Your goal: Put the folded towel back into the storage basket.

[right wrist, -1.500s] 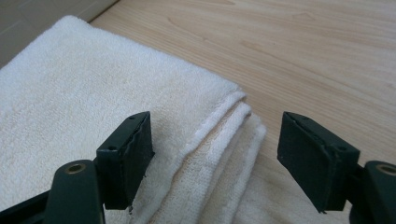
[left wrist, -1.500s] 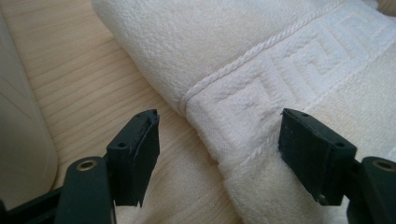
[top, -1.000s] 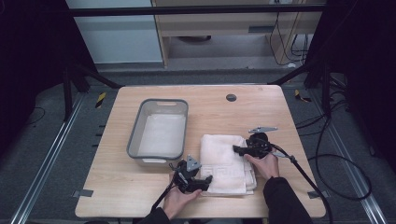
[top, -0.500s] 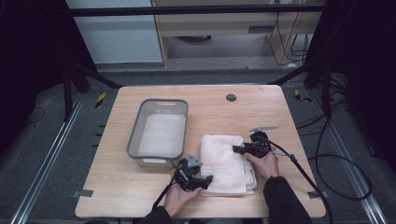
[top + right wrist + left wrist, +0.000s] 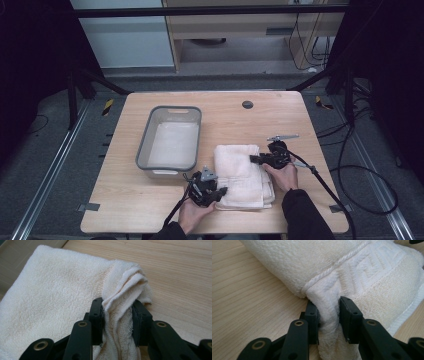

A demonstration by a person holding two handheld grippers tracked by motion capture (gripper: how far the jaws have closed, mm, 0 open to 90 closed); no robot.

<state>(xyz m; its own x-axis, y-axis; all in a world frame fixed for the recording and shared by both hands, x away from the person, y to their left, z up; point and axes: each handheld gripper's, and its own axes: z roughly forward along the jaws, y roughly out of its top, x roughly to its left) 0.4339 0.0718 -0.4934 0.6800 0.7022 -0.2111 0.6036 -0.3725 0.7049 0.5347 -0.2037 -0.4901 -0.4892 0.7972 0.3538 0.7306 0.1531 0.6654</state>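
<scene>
Pinching towel (image 5: 372, 282), left claw (image 5: 328, 312) reveals woven border.

Plenty of bare worktop (image 5: 280, 120) across the upper part of the frame and down the right edge. Only real blocker is the grey bin (image 5: 171, 141) left of centre, sitting just beside the towel (image 5: 240, 172).

Both forearms come in from the near edge of the bench, each hand wrapped around its tongs. The left tongs (image 5: 220, 191) lie low and point to the right; their jaws have just been closing and now pinch a fold of the towel (image 5: 240, 172) between the pads. The right tongs (image 5: 254, 159) point left, held by the right hand (image 5: 283, 175); their jaws have likewise just been closing and clamp bunched towel layers.
</scene>
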